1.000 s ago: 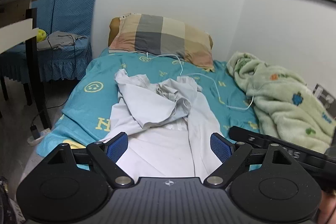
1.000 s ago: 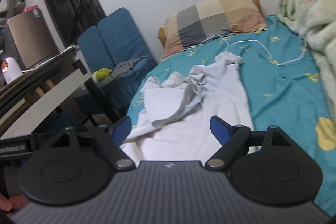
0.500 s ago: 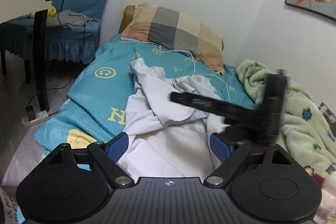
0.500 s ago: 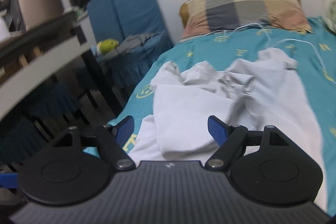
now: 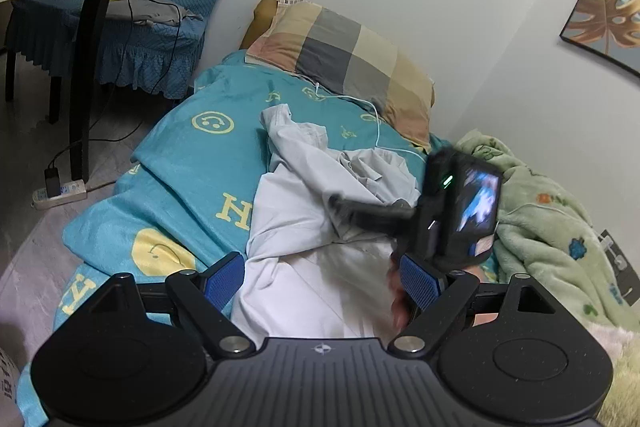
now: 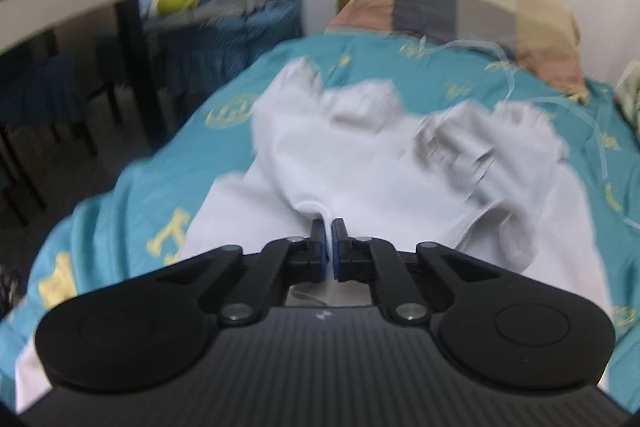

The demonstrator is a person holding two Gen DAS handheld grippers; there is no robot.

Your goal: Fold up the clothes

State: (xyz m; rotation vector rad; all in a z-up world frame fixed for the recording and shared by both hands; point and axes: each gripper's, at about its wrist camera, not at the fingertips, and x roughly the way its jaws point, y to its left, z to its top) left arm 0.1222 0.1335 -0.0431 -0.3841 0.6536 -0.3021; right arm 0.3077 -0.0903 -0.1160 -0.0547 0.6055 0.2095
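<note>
The white garment (image 5: pixel 304 227) is thin, smooth cloth, creased and matt. The teal bedsheet (image 5: pixel 192 163) under it looks softly napped. The green blanket (image 5: pixel 552 227) at the right is thick fleece. Each gripper, left (image 5: pixel 320 281) and right (image 6: pixel 328 247), is matt black plastic with ribbed housing, metal pivot pins and textured blue pads (image 5: pixel 224 279).

Teal bedsheet (image 5: pixel 192 163) lies bare left of the white garment (image 5: pixel 304 227); green blanket (image 5: pixel 552 227) crowds the right.

One white garment (image 5: pixel 304 211), one pillow (image 5: pixel 344 63), two grippers (image 5: pixel 320 277)
</note>
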